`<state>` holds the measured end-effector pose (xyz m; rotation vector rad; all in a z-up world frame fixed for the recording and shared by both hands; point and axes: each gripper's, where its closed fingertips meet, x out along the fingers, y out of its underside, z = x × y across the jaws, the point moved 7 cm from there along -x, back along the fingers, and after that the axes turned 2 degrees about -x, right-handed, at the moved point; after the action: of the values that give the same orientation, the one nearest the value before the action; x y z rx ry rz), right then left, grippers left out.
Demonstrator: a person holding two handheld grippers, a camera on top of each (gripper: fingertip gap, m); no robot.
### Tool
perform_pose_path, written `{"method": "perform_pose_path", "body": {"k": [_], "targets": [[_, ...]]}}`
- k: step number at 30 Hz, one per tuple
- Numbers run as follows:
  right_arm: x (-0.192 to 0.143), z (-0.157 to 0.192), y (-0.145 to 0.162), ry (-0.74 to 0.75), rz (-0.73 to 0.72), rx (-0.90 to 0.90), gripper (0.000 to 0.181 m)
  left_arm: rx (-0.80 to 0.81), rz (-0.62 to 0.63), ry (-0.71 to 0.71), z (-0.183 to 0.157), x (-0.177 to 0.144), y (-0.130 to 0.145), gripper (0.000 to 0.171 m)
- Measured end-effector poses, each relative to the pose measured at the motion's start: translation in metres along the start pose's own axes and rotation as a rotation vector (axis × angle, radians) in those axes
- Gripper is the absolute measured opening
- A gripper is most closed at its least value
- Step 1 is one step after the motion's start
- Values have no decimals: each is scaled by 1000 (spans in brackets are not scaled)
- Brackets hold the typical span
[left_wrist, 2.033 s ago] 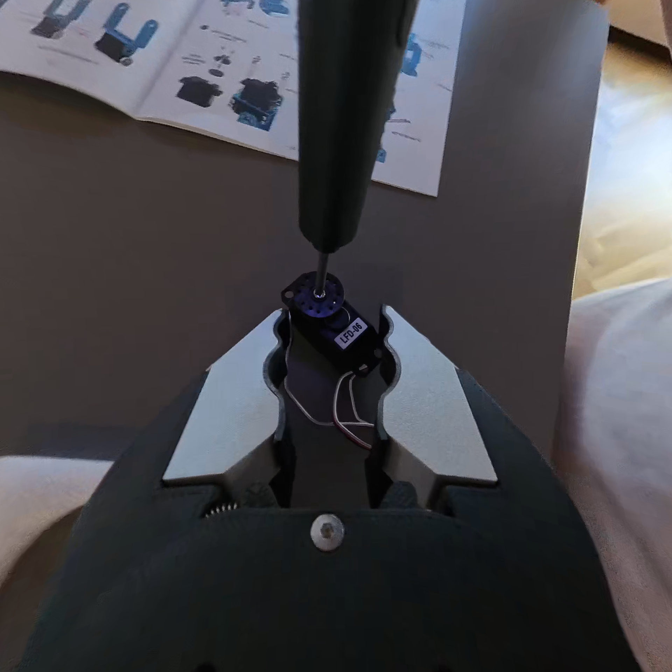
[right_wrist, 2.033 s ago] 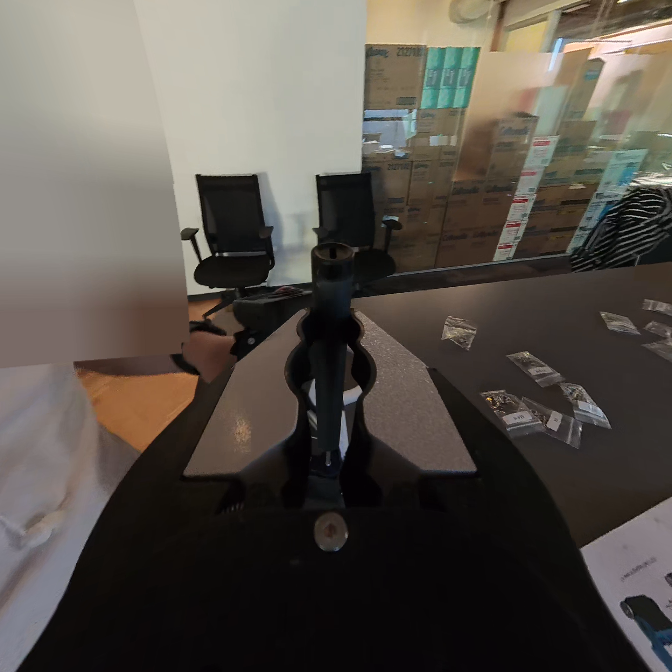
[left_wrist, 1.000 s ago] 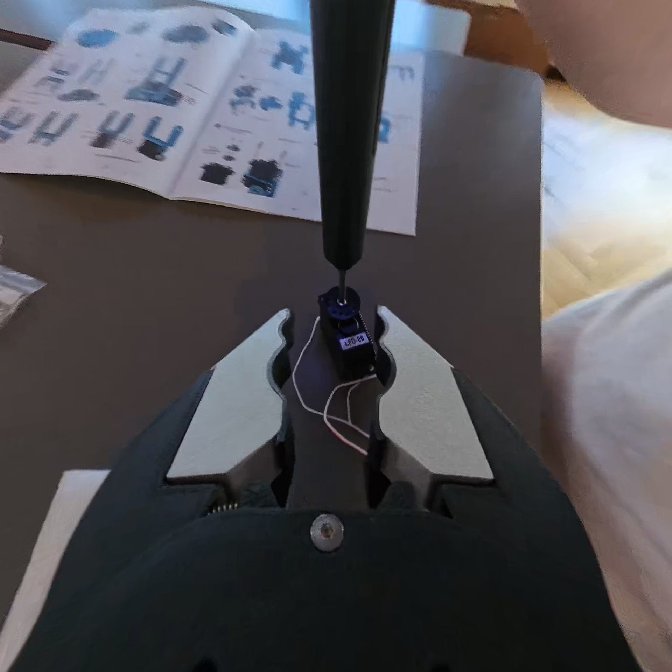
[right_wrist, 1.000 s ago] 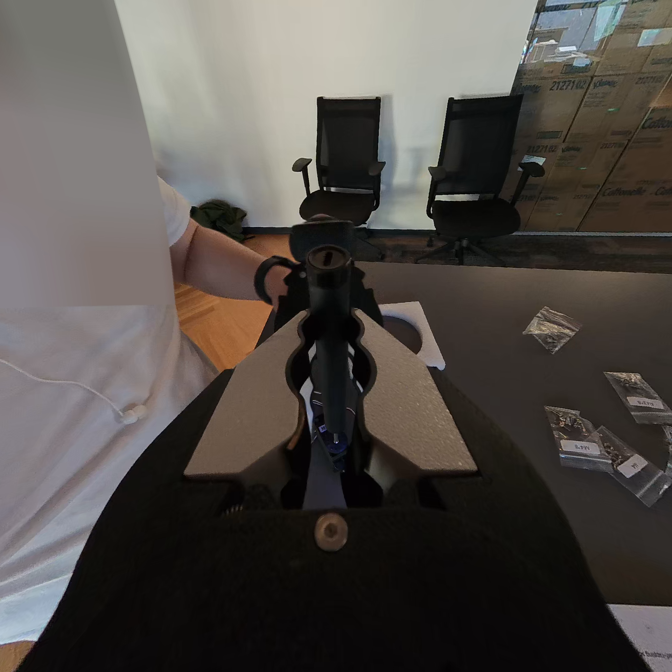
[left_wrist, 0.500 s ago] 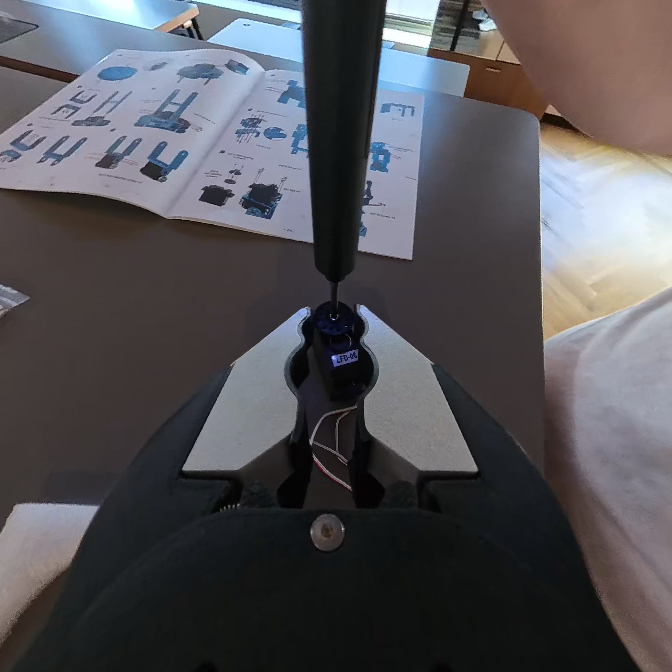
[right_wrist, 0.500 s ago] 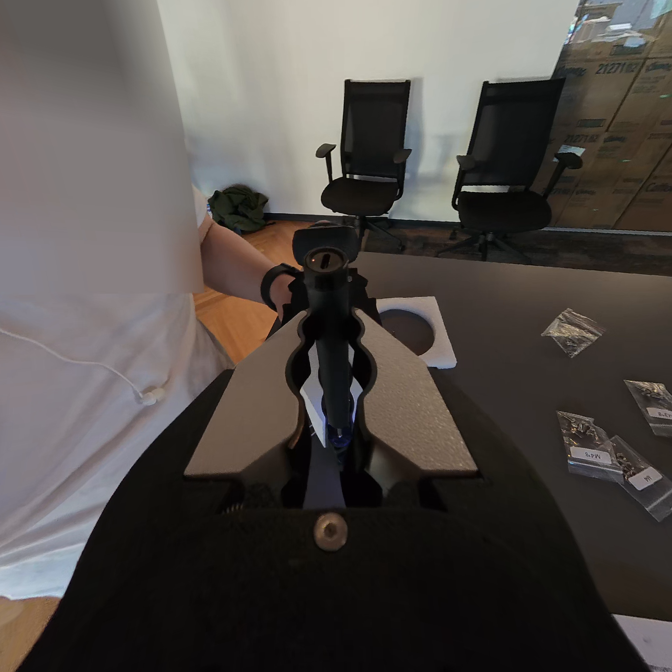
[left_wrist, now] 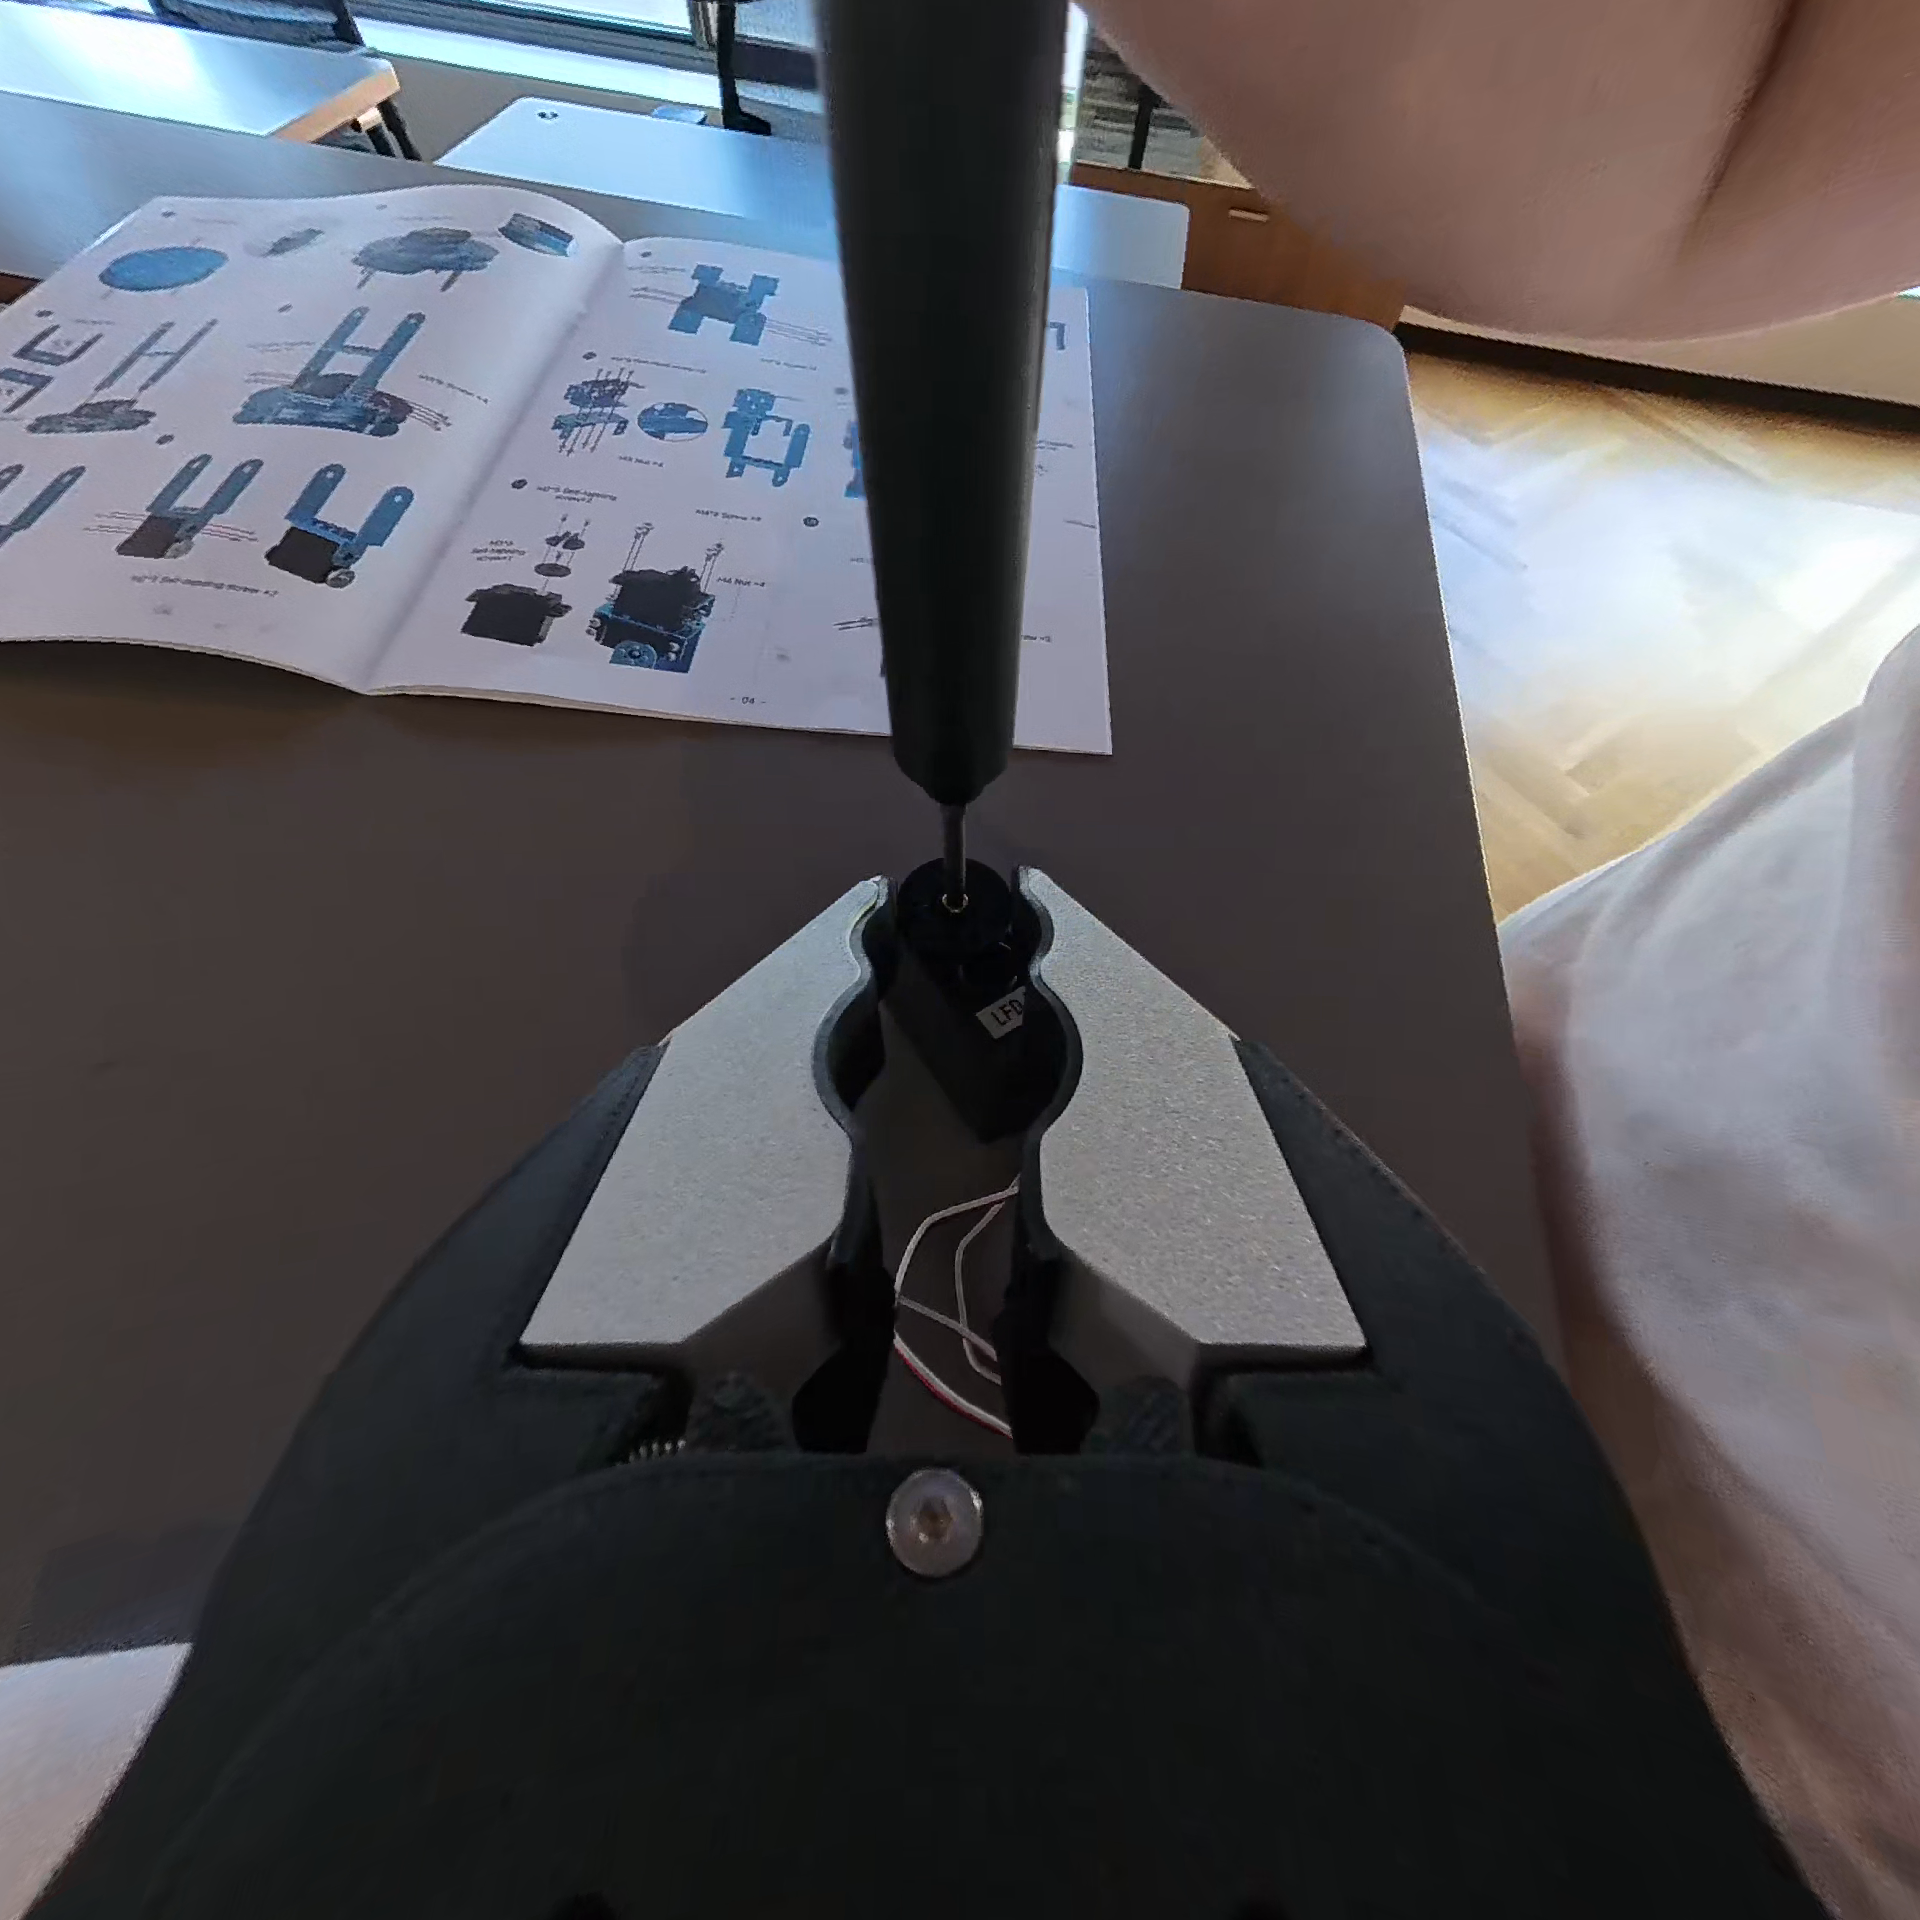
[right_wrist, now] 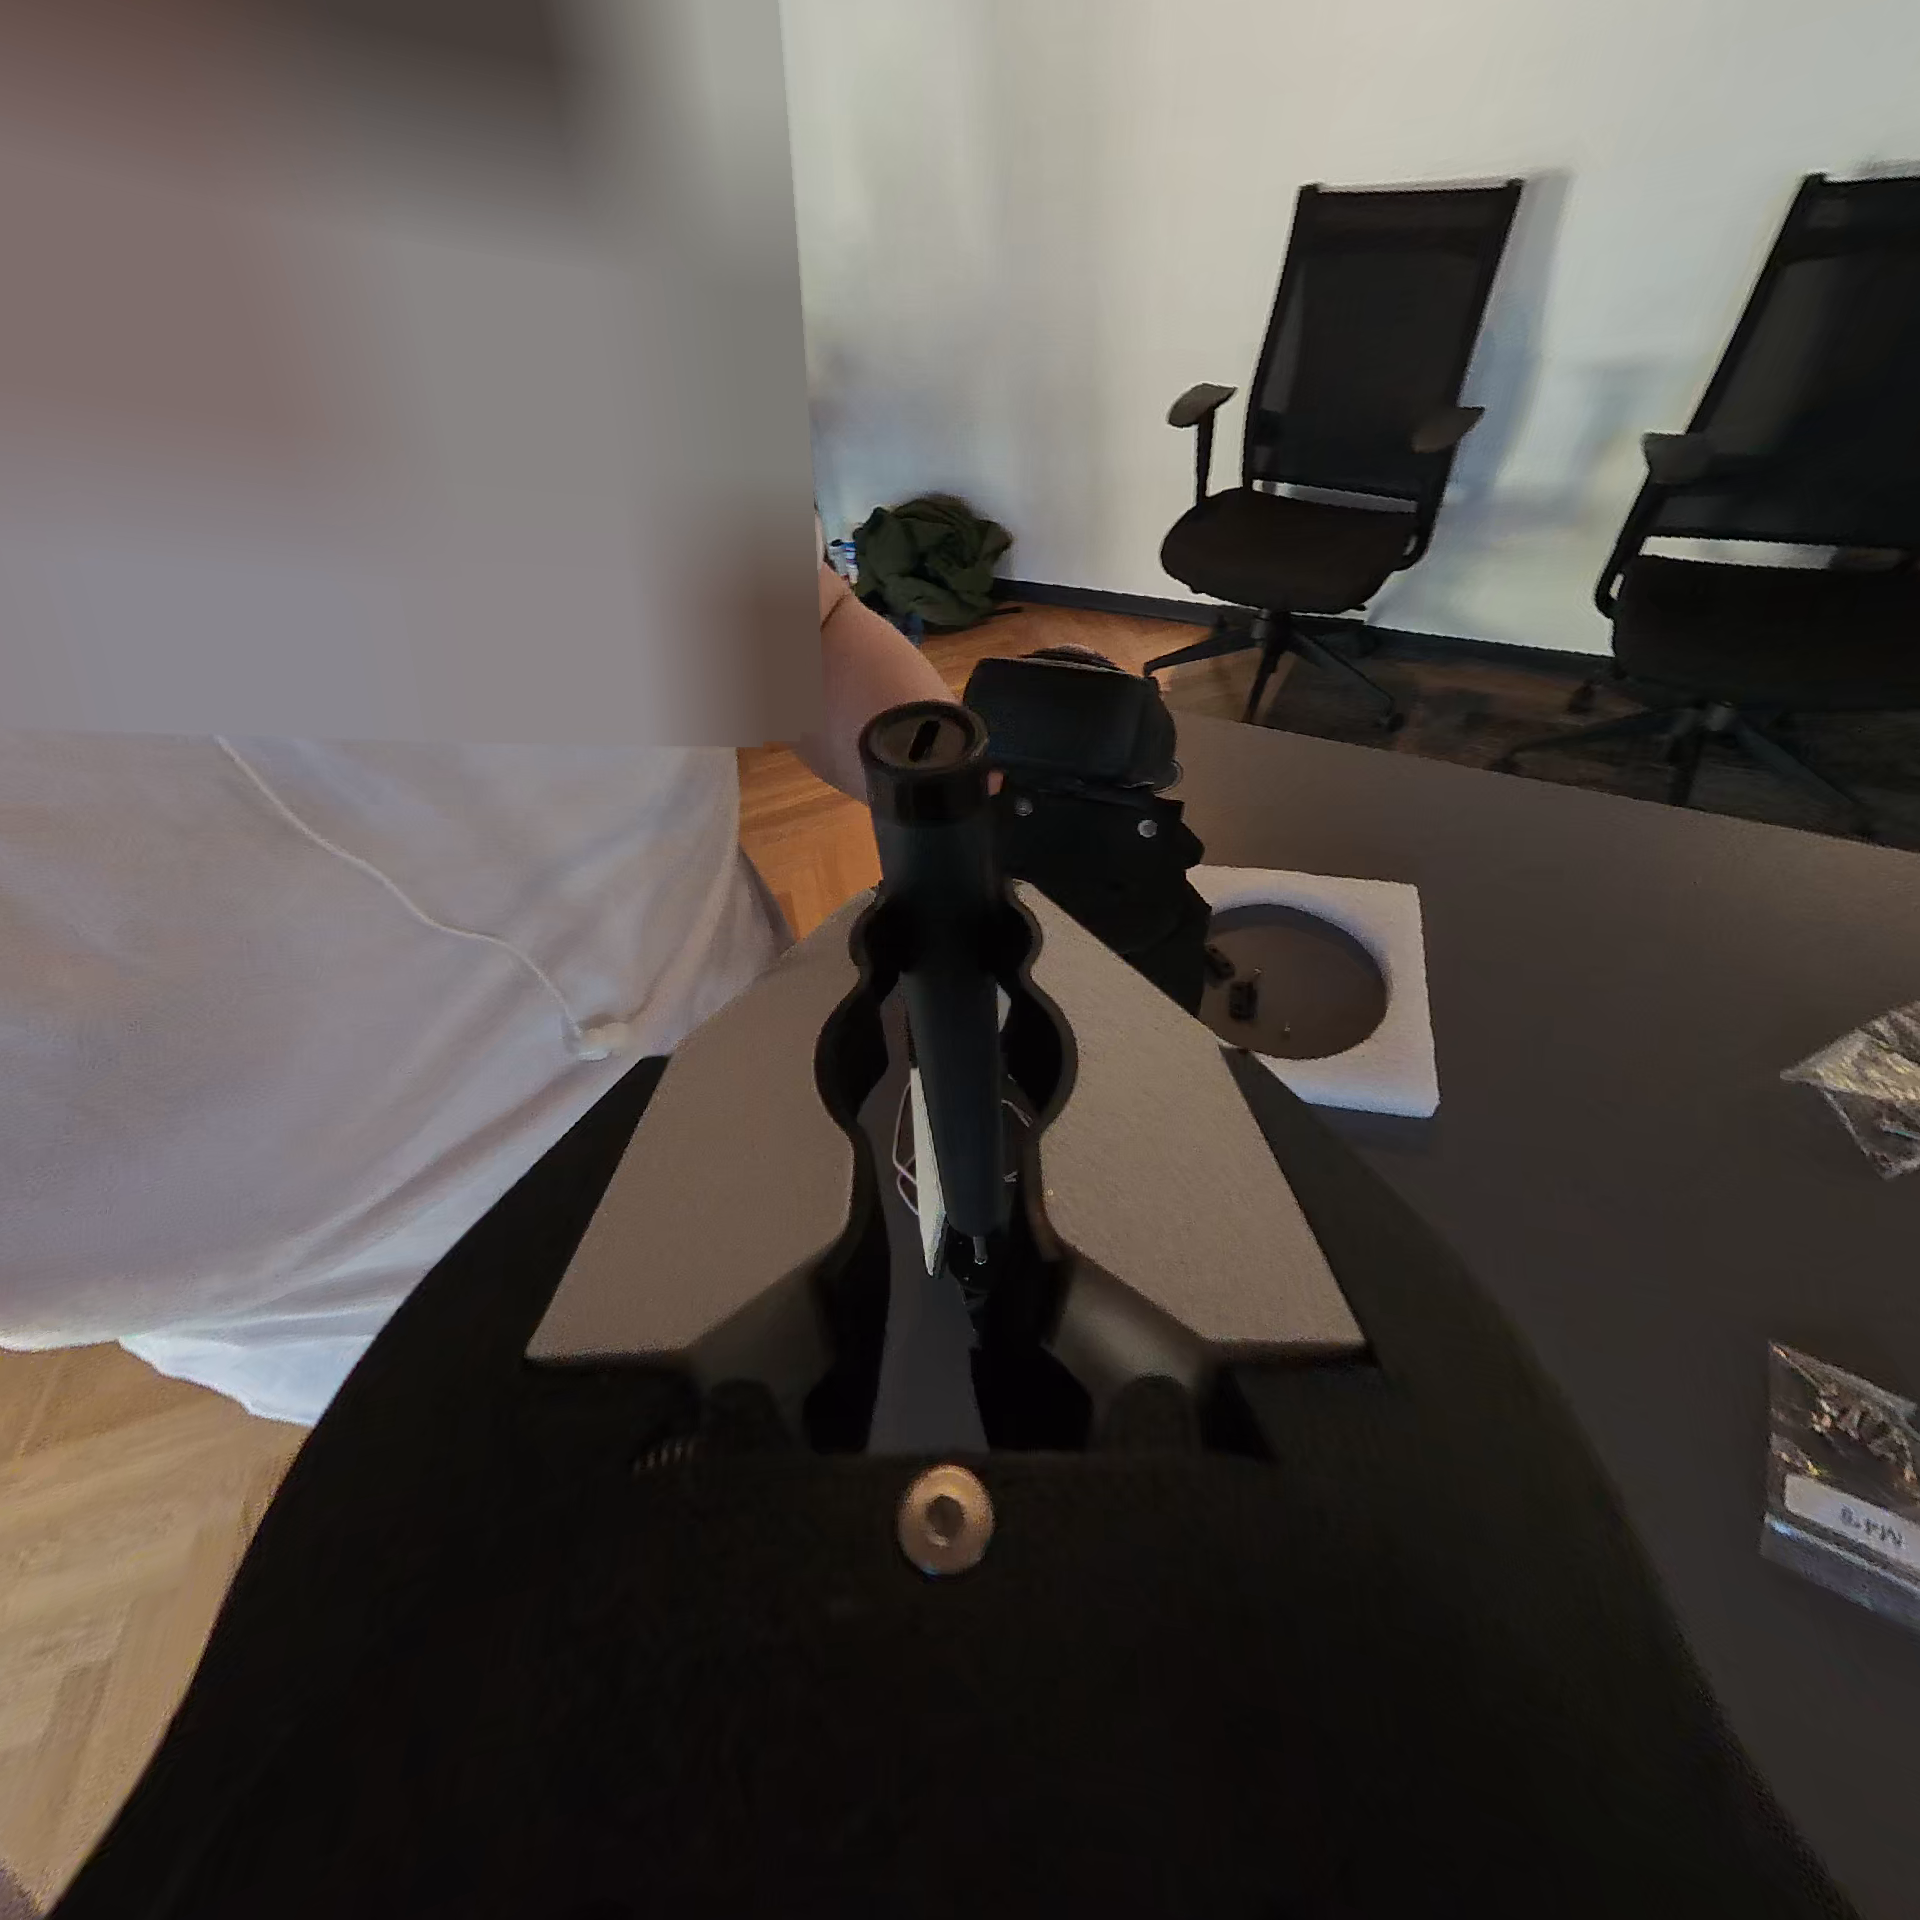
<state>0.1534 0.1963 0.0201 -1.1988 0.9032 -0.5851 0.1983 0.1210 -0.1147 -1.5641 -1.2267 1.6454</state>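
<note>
My left gripper [left_wrist: 951, 902] is shut on a small black servo motor [left_wrist: 961, 1039] with a round horn [left_wrist: 953, 917] on top; thin white and red wires [left_wrist: 956, 1288] trail back between the fingers. My right gripper [right_wrist: 943, 904] is shut on a black screwdriver [right_wrist: 940, 935], whose butt end points away from the camera. In the left wrist view the screwdriver [left_wrist: 940, 416] comes down from above and its thin bit touches the centre of the horn. The left gripper's body [right_wrist: 1081, 790] shows beyond the screwdriver in the right wrist view.
An open instruction booklet [left_wrist: 520, 468] lies on the dark table [left_wrist: 312, 935] beyond the servo. A white foam block with a round hole [right_wrist: 1320, 997] and clear bags of small parts [right_wrist: 1849, 1455] lie to the right. A person in a white shirt [right_wrist: 312, 987] stands close; office chairs [right_wrist: 1340, 468] stand behind. Spacing between my two grippers at the tips: around 15 cm.
My left gripper closed from open onto the servo and lifted its view toward the booklet. The servo turned upright between the fingers. The screwdriver bit stayed on the horn.
</note>
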Motion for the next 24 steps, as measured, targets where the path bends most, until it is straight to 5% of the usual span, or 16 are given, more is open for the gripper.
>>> {"method": "perform_pose_path", "body": {"k": [15,19,24], "targets": [[0,-5,-1,-226,59,-44,17,25,24,13,-3,4,-3,20],[0,-4,-1,-163,44,-45,16,-36,17,-15,-4,4,-3,20],[-3,1,0,4,33,-44,16,-155,-2,-224,-14,1,-5,43]]}}
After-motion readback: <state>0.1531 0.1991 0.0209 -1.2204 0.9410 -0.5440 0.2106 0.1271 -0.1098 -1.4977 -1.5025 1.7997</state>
